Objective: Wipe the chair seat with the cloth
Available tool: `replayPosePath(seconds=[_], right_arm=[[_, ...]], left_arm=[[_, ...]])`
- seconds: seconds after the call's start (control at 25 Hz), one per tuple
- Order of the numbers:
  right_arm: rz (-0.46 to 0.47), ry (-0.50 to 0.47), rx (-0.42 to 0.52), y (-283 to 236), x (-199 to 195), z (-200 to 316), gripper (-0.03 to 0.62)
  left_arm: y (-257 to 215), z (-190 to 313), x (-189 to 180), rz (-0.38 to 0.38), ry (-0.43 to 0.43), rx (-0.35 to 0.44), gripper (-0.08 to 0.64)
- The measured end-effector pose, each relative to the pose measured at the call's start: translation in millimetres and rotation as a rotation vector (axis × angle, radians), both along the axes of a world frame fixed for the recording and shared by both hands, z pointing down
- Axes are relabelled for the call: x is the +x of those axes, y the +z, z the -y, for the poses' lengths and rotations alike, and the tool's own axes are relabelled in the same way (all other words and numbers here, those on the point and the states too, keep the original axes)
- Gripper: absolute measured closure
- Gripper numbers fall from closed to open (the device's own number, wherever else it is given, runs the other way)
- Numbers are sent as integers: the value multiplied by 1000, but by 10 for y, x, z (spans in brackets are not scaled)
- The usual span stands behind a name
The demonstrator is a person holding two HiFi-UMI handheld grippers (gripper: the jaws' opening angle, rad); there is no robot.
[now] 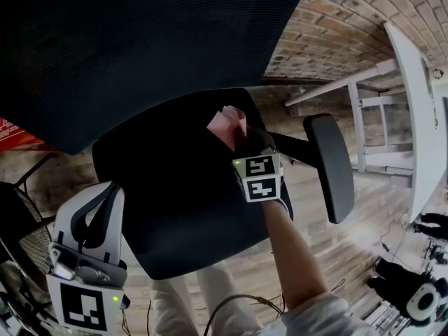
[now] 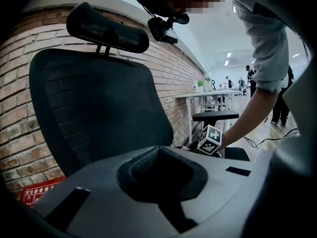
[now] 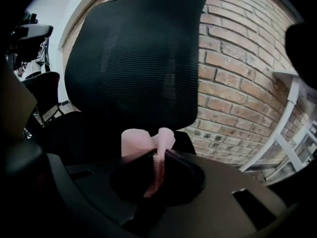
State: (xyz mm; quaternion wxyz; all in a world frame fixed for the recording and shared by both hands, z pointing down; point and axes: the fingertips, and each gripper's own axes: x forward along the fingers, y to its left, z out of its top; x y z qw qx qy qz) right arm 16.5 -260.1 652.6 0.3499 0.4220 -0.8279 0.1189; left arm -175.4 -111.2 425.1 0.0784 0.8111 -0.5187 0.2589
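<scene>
A black office chair fills the head view, with its seat [image 1: 175, 187] in the middle and its mesh backrest [image 1: 126, 47] above. A pink cloth [image 1: 227, 121] sticks up from my right gripper [image 1: 238, 137], which is shut on it over the seat's back right part, close to the backrest. In the right gripper view the cloth [image 3: 136, 140] is pinched between the jaws of that gripper [image 3: 158, 155], facing the backrest [image 3: 133, 58]. My left gripper [image 1: 114, 189] hangs off the seat's left edge, jaws together and holding nothing. Its own view looks across at the backrest [image 2: 99, 108].
The chair's right armrest [image 1: 330, 166] juts out beside my right arm. A brick wall [image 1: 322, 33] runs behind the chair. A white desk [image 1: 420, 117] stands at the right, with cables [image 1: 231, 303] on the wooden floor. Dark chair parts [image 1: 21, 215] sit at the far left.
</scene>
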Motion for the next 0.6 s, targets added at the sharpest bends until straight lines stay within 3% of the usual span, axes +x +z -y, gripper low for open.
replayPosePath(seconds=[0.28,0.6], right_arm=[[-21,64,17,-78,387,67,534],[71,89,-29,-76,217,-185,534]], left_arm=[[13,-31,92,13,8,-21,541],[-111,-94,-13,37,-1,-1,541]])
